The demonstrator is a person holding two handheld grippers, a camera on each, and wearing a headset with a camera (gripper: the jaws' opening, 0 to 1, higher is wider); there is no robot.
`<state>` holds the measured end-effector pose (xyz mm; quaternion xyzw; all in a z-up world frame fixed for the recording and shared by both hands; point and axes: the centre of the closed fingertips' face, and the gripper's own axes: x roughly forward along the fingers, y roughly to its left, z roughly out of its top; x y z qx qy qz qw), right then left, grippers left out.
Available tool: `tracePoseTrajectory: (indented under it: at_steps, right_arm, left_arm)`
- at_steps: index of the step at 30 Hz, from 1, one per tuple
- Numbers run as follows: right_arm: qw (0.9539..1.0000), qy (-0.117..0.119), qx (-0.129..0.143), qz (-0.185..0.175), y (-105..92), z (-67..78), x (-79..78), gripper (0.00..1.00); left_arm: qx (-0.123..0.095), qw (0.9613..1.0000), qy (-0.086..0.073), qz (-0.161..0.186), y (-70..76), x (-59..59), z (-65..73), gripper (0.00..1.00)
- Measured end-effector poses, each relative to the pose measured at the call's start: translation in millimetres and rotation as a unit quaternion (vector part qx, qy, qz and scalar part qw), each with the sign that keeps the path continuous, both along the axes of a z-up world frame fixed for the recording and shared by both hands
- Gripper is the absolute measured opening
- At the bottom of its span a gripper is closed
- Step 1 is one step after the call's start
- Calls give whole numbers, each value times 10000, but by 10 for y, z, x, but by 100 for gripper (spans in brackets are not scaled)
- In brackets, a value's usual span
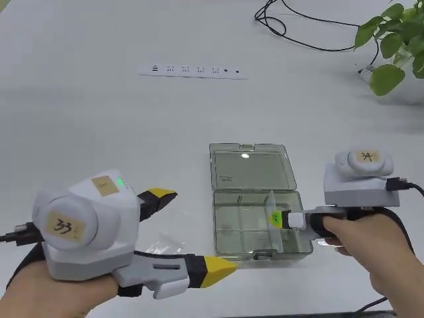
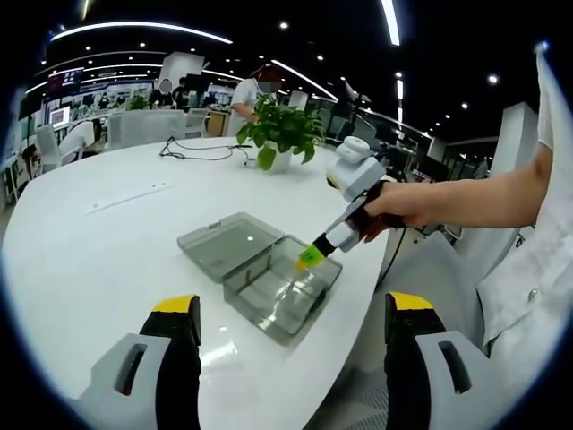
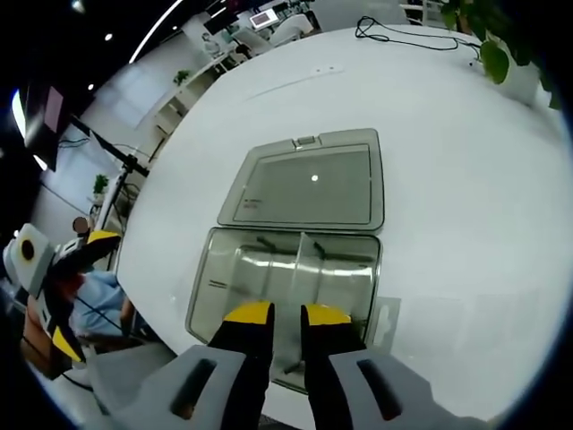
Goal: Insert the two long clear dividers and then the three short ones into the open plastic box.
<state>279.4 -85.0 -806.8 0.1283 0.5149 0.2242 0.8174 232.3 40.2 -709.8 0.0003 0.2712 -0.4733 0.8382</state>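
The open smoky-clear plastic box [image 1: 228,228] lies on the white table, its lid [image 1: 252,165] folded flat behind it. A clear divider [image 1: 273,202] stands upright across the tray, front to back. My right gripper [image 1: 275,218] reaches in from the right with its jaws pinched on the divider's top edge; its own view shows its yellow tips [image 3: 286,313] nearly together over the divider [image 3: 298,260]. My left gripper [image 1: 191,232] hovers open and holds nothing left of the box [image 2: 277,287]. Faint loose clear pieces [image 1: 164,245] lie on the table beneath it.
A white power strip [image 1: 192,69] lies at the back of the table. A black cable [image 1: 298,33] and a potted plant [image 1: 394,40] are at the far right. The table's near edge runs just in front of the box.
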Motion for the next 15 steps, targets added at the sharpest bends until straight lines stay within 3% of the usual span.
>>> tracePoseTrajectory:
  at_steps: [6, 7, 15]
  right_arm:
    - [9993, -305, 125, 180, -27, 140, 17, 18]
    - [9986, -444, 127, 253, -35, 188, 31, 19]
    - [9952, -817, 353, 417, -21, 491, -42, 28]
  left_arm:
    - [101, 9999, -2, 132, 44, 4, 6, 86]
    - [111, 9998, -7, 167, 52, 6, 9, 86]
    - [258, 9991, -8, 325, 104, -21, -19, 85]
